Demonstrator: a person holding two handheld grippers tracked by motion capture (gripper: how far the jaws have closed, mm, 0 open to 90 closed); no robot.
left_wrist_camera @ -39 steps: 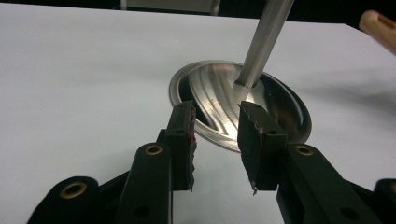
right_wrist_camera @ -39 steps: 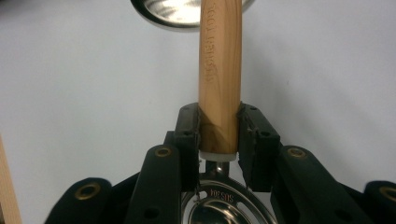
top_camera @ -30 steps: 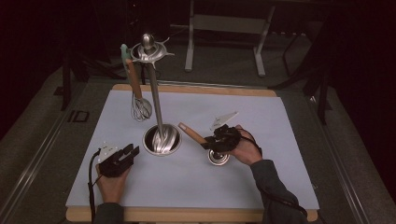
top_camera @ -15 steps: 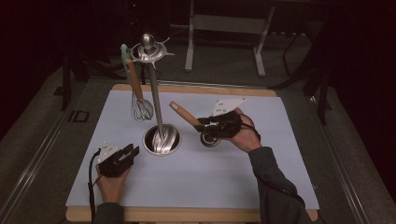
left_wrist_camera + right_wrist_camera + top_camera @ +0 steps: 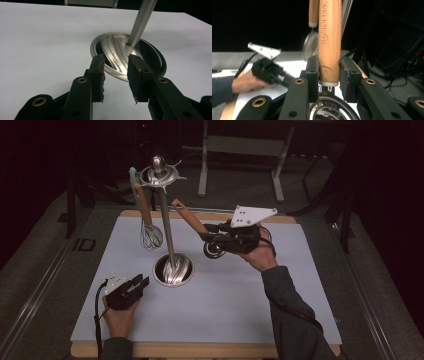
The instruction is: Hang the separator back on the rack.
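1. Right gripper is clamped on the wooden handle of a steel utensil, low on the handle just above the metal head. The grip sits close to the heavy end, likely so the tool does not swing.
2. In the high view the utensil is in the air above the mat, at about 2 o'clock from the stand's base. Its handle slants up toward 10 o'clock, the tip near the hook ring at the top of the stand. My reading: the tip is being aimed at a hook, to hang it.
3. A whisk hangs from the ring at the pole's 9 o'clock side, so the 3 o'clock side looks the freer one.
4. Left gripper lies low on the mat at about 8 o'clock from the base, jaws parted and empty. In its own view they point at the base rim without touching. Probably parked there, ready to steady the stand.
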